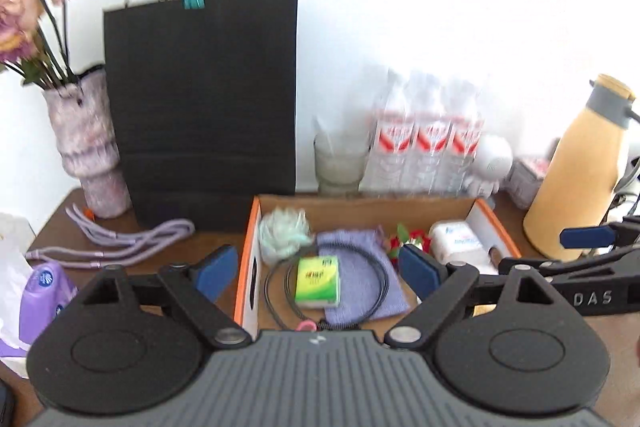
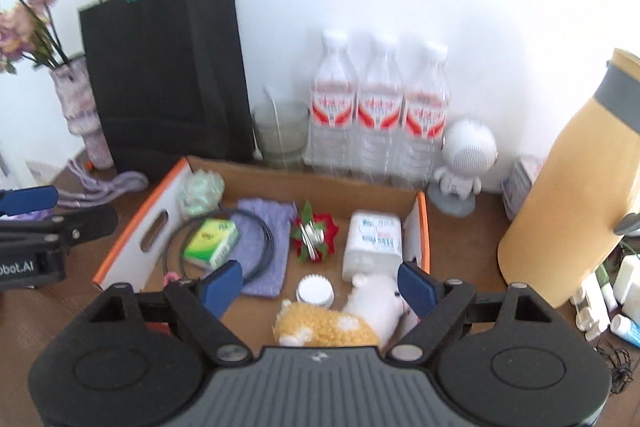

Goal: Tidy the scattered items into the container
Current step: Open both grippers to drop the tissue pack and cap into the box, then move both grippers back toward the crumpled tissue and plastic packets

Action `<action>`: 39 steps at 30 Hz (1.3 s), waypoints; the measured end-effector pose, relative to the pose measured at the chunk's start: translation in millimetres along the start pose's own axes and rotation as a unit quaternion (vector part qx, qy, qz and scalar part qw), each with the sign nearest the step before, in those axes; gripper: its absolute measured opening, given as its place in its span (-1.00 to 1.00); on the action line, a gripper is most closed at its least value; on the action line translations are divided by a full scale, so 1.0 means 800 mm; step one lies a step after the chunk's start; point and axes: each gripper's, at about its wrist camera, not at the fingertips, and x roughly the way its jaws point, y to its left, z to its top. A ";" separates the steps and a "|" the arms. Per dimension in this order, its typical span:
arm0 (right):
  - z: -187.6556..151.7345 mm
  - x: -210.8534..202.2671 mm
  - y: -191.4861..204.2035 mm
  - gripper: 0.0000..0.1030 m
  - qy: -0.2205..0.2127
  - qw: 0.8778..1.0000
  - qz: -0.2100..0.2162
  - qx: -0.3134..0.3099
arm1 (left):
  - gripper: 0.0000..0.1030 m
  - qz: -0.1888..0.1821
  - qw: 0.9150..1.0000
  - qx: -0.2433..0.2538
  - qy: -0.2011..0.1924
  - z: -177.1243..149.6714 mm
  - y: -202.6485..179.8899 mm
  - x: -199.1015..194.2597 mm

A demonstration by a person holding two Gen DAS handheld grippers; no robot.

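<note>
An open cardboard box [image 1: 246,259] [image 2: 132,239] with orange edges holds a green tissue pack [image 1: 317,281] [image 2: 212,241], a purple cloth [image 1: 360,267] [image 2: 264,239], a black cable loop [image 1: 376,291], a mint pouf [image 1: 282,231] [image 2: 200,189], a red flower clip [image 2: 314,237], a white pack [image 1: 456,241] [image 2: 374,245], a white cap [image 2: 315,291] and a yellow-white plush toy [image 2: 344,319]. My left gripper [image 1: 320,269] is open and empty above the box's near-left side. My right gripper [image 2: 320,287] is open and empty above the plush.
A black paper bag [image 1: 200,107], a vase of flowers [image 1: 86,147], a glass [image 1: 340,163], three water bottles [image 2: 376,119], a white robot speaker [image 2: 464,163] and a yellow thermos [image 2: 572,199] stand behind. A purple cord [image 1: 120,243] and purple tissue pack [image 1: 44,291] lie left.
</note>
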 end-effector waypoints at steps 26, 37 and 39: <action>-0.298 -0.142 0.024 0.86 -0.080 0.996 0.034 0.024 | 1.00 -0.018 0.998 -0.013 -0.059 -0.272 0.029 -0.165; -0.277 -0.115 0.047 0.78 -0.083 0.991 0.104 -0.027 | 0.98 -0.044 0.998 -0.010 -0.039 -0.265 0.028 -0.137; -0.260 -0.093 0.061 0.67 -0.075 0.987 0.125 -0.066 | 0.94 -0.038 0.999 -0.012 -0.032 -0.262 0.039 -0.129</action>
